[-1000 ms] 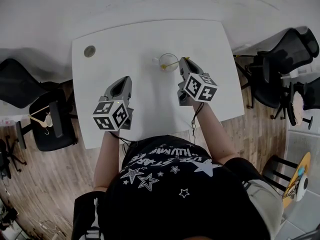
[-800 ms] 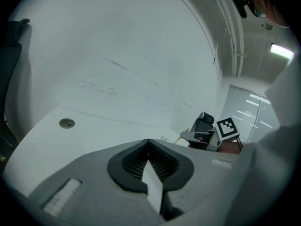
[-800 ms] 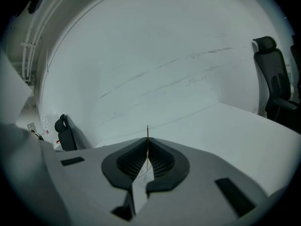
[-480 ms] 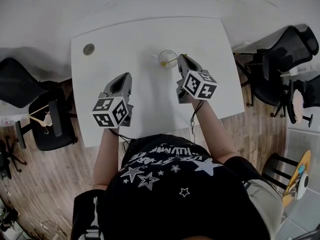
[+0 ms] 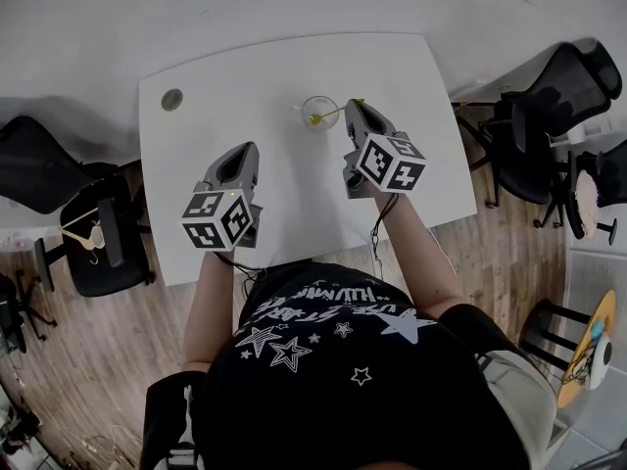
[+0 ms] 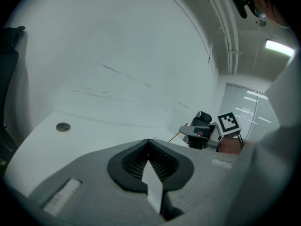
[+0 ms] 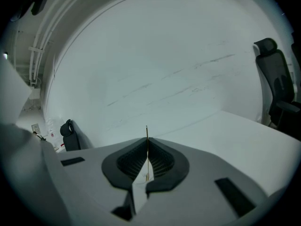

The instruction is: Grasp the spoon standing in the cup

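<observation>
A clear glass cup (image 5: 319, 112) stands at the far middle of the white table (image 5: 186, 174). A thin gold spoon (image 5: 333, 116) leans out of it toward the right. My right gripper (image 5: 356, 107) is shut on the spoon's handle just right of the cup. In the right gripper view the handle (image 7: 146, 140) stands as a fine line pinched between the pads of that gripper (image 7: 146, 147). My left gripper (image 5: 246, 153) hovers over the table's near left, shut and holding nothing. In the left gripper view its jaws (image 6: 149, 141) meet, and the right gripper (image 6: 203, 134) shows beyond.
A small grey disc (image 5: 172, 99) is set in the table's far left corner. Black office chairs stand left (image 5: 59, 194) and right (image 5: 554, 96) of the table on a wooden floor. The person's torso fills the near edge.
The right gripper has closed on the spoon's handle and drawn slightly away from me. The spoon now leans further out of the cup. The left gripper has stayed put.
</observation>
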Motion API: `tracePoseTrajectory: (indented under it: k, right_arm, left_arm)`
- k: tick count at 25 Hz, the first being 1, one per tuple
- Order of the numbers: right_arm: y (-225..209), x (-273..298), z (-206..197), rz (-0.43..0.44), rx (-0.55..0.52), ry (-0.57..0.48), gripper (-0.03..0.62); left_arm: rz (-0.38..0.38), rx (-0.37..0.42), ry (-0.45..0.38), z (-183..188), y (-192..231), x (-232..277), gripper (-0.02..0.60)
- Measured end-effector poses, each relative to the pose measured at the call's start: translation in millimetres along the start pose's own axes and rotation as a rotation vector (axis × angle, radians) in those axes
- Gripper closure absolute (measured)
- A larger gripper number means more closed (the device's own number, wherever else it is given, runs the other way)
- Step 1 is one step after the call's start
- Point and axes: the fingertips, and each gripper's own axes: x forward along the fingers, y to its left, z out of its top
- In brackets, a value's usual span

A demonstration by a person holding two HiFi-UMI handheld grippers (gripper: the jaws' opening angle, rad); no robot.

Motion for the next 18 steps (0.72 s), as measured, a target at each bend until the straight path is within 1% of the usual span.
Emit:
tracePoseTrajectory:
  k: [10, 15, 18]
  right_arm:
    - [9.9, -32.8, 25.5, 0.046, -0.019, -0.071, 0.579]
    - [11.5, -57.9, 34.3, 0.070, 0.020, -0.107, 0.579]
    - [12.7, -73.3, 38.8, 0.084, 0.020, -0.121, 0.579]
  left_arm:
    - [0.014, 0.024, -0.029, 2.1, -26.8, -17.8, 0.575]
    - [0.015, 0.032, -0.046, -0.1, -45.4, -28.4, 0.575]
    - [0.016, 0.036, -0.055, -0.8, -57.1, -35.2, 0.575]
